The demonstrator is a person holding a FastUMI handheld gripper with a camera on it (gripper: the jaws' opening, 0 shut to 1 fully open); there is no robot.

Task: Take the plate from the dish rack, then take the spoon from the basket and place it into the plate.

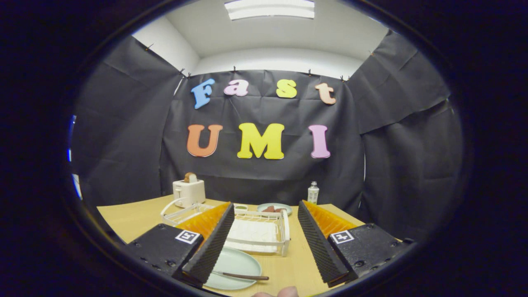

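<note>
Toaster [189,191] stands at the table's [136,216] far left. Gripper [264,237] fingers spread wide, grasping nothing. Plate [237,264] lies between them, spoon [241,276] on its near edge. Dish rack [260,233] sits just beyond; bare tabletop right of it.

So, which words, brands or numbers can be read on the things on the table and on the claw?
Bottle: the label is too small to read.
Toaster: no text can be made out.
Claw, open and holding nothing: two square markers, coded patterns without words.
So there is no readable text.
</note>
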